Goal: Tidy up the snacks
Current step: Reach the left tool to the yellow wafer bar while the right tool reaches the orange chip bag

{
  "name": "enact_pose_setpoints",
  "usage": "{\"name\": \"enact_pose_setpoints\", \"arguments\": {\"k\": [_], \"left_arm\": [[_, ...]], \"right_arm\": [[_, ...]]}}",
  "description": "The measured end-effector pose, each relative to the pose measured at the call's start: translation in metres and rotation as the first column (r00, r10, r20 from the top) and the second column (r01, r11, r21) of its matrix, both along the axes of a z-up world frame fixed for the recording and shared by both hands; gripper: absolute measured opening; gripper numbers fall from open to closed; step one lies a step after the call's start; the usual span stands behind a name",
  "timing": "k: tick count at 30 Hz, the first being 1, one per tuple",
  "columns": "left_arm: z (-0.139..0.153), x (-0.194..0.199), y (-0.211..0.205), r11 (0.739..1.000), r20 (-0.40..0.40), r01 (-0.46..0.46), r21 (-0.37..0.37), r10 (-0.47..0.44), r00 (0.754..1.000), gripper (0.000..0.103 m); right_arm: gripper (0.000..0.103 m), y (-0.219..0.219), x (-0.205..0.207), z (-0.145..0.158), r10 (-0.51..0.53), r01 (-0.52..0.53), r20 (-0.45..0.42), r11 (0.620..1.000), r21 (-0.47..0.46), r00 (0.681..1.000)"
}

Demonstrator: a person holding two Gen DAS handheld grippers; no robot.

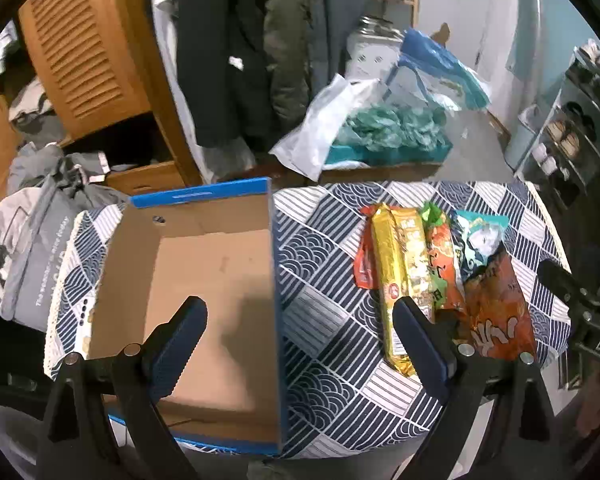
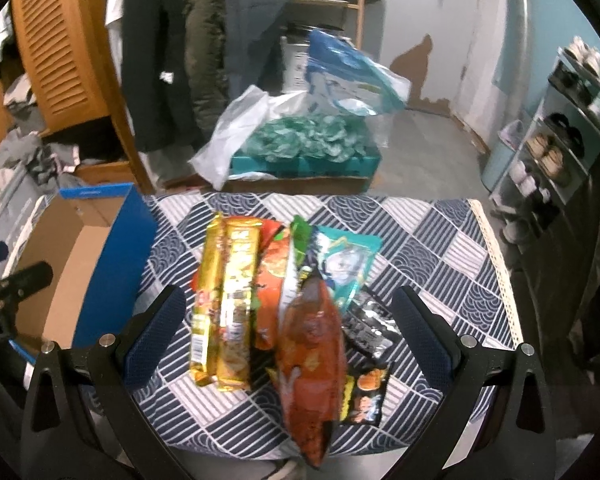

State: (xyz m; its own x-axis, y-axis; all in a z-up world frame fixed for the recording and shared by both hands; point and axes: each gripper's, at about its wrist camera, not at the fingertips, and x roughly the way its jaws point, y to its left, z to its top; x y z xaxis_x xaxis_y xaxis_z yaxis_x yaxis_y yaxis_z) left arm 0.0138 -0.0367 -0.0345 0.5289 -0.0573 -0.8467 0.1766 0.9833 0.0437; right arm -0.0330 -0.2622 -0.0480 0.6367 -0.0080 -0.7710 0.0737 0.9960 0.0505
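An open cardboard box (image 1: 204,280) with blue outer walls lies empty on the left of the patterned table; it also shows as the box (image 2: 100,248) in the right wrist view. A pile of snack packets lies to its right: gold wrappers (image 2: 224,304), an orange-red bag (image 2: 312,360), a teal packet (image 2: 344,264), small dark sachets (image 2: 368,392). The gold wrappers (image 1: 400,276) also show in the left wrist view. My left gripper (image 1: 300,344) is open over the box's right wall. My right gripper (image 2: 288,332) is open, hovering over the pile.
The table wears a blue-and-white patterned cloth (image 2: 440,240). Beyond it, a teal tray of wrapped goods (image 2: 304,148) and plastic bags sit on the floor. A wooden wardrobe (image 1: 80,48) with hanging coats stands left, a shoe rack (image 2: 560,140) right.
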Motion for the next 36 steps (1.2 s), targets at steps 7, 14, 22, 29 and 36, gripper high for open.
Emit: {"name": "enact_pose_setpoints", "arguments": {"k": [7,14,22,29,36], "left_arm": [[-0.019,0.011,-0.018,0.999,-0.083,0.037,0.009,-0.036,0.996,0.095],[-0.045,0.018,-0.035,0.998,-0.155,0.048,0.033,-0.043,0.987,0.095],[-0.072,0.023,-0.054,0.996,-0.214,0.083,0.039,-0.073,0.974,0.095],[-0.086,0.029,-0.068,0.994,-0.226,0.106,0.041,-0.094,0.970,0.095],[-0.102,0.041,-0.071,0.996,-0.262,0.090,-0.002,-0.088,0.961,0.095]], "right_arm": [[0.101,-0.024,0.005,-0.024,-0.018,0.025,-0.087,0.996,0.085,0.996],[0.101,-0.017,0.007,-0.052,0.018,-0.013,-0.178,0.999,0.032,0.984],[0.101,-0.012,0.016,-0.078,0.045,-0.040,-0.246,0.999,0.028,0.968],[0.092,-0.011,0.027,-0.097,0.052,-0.041,-0.291,0.998,0.044,0.955],[0.062,-0.010,0.031,-0.115,0.073,-0.059,-0.342,0.997,0.051,0.937]]}}
